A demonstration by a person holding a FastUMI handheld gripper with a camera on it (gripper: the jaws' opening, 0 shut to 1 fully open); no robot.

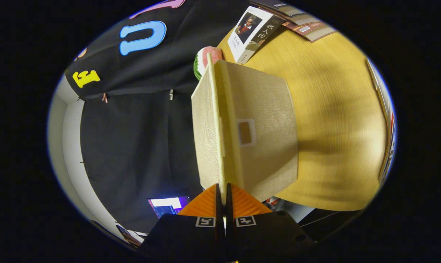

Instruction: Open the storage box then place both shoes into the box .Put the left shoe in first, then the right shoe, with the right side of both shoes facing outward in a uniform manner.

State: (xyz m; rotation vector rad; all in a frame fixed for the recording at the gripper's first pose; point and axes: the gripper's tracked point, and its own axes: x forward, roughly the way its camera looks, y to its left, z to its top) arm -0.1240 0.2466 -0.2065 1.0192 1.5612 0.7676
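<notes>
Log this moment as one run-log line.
phase: opening storage box | hand-held gripper: shut on lid edge | lid: raised | table: books beyond box

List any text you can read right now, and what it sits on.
"名人传": cover of the book on the table, beyond the box.
Smaller print on that book: too small to read.
Magazines behind it: too blurred.
Label pocket on the box: no text.
The gripper is shut on the box lid.
</notes>
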